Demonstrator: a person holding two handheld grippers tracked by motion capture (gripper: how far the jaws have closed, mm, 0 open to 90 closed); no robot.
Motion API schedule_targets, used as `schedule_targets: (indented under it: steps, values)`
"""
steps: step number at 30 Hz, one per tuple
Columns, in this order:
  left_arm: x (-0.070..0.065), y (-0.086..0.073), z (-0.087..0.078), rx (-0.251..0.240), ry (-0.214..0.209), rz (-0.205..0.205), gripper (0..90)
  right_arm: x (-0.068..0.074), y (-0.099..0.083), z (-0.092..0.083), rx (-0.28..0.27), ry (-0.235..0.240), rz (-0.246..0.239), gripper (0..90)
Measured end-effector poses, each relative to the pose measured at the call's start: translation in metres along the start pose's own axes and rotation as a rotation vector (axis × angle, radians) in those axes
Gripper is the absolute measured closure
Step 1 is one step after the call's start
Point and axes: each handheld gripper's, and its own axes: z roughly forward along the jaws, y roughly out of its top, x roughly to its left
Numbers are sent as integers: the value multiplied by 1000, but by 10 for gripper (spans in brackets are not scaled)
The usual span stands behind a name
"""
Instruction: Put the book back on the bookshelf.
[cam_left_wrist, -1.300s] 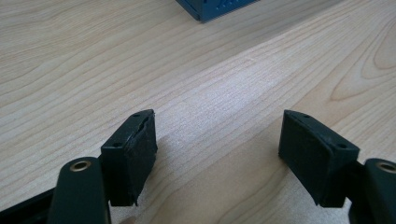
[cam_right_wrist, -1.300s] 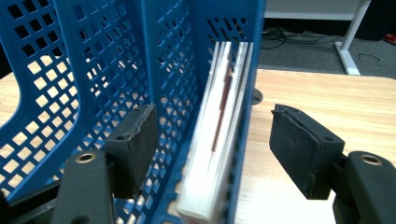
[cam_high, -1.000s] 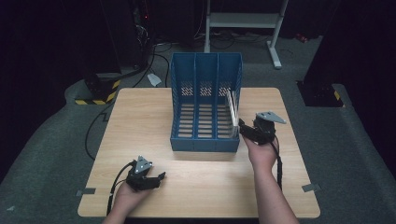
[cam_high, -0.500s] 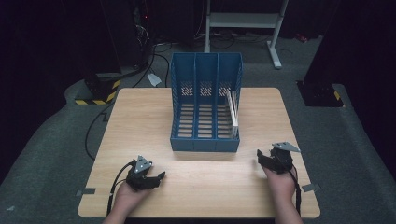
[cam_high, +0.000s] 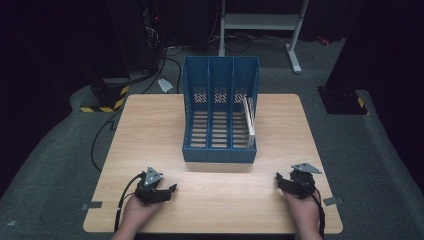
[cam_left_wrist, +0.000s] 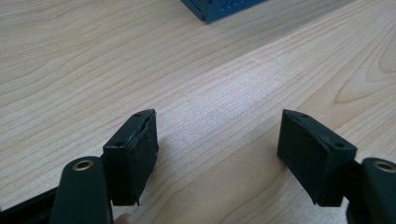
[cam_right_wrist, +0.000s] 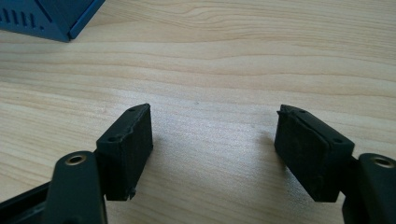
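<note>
the left gripper (cam_high: 167, 190) sits low on the near left of the wooden table (cam_high: 150, 125), jaws spread wide with nothing between them, just bare wood grain showing in the gap in the left gripper view (cam_left_wrist: 217, 154). over on the near right, the right gripper (cam_high: 281, 183) rests on the table too, its grey three-cornered plate (cam_high: 306, 168) on top, jaws equally wide apart and empty in the right gripper view (cam_right_wrist: 212, 149). both hands come in from the bottom edge, well apart from each other. between and beyond them, at mid-table, stands the blue file rack (cam_high: 220, 112) with three compartments. a thin pale sheet (cam_high: 249, 120) stands on edge in the rightmost compartment, leaning against the rack's right wall. a corner of the rack peeks into the top of each gripper view.
</note>
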Motion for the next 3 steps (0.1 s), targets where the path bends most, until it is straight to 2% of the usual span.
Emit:
schedule_targets:
  steps: [3]
  values:
    - [0,0,0,-1,0,0,289,0,0,0,2,-2,1,256]
